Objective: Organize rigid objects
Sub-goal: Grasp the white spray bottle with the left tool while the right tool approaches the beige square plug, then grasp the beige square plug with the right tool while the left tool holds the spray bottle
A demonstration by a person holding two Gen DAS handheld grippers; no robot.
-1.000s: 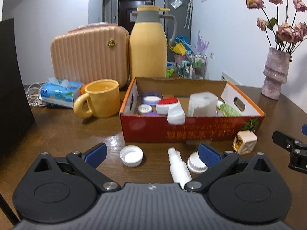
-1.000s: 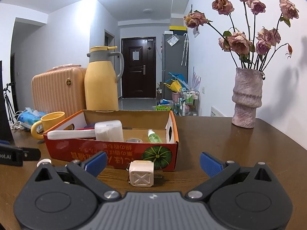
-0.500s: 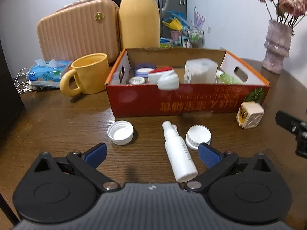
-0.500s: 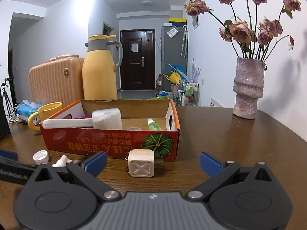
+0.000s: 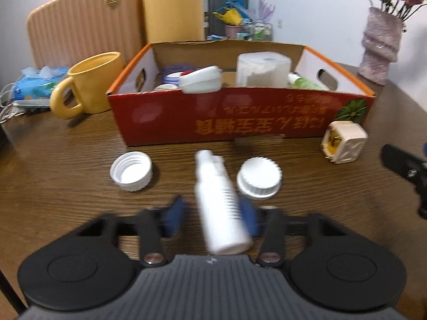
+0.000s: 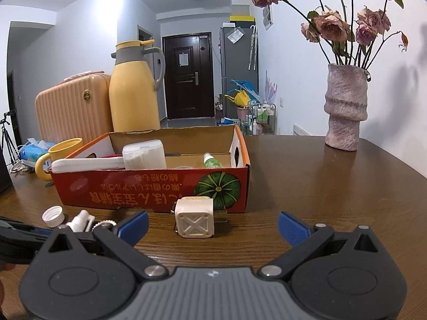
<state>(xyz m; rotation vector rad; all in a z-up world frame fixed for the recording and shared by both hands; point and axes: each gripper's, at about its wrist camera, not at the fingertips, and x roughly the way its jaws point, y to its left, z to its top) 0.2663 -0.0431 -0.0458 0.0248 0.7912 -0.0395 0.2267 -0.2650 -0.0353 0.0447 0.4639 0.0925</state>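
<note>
My left camera's picture is smeared by motion: my blue finger pads (image 5: 174, 214) and the white plastic spray bottle (image 5: 218, 200) between them have soft, doubled edges, and the print on the red cardboard box (image 5: 240, 125) runs together. My right camera's picture is sharp. There a bright ceiling light burns out the upper left of the frame, and the glossy brown wooden table (image 6: 320, 186) carries pale reflections. The dried pink roses (image 6: 333, 24) throw a grey shadow on the white wall at right. Both views bow at the edges, with dark corners.
</note>
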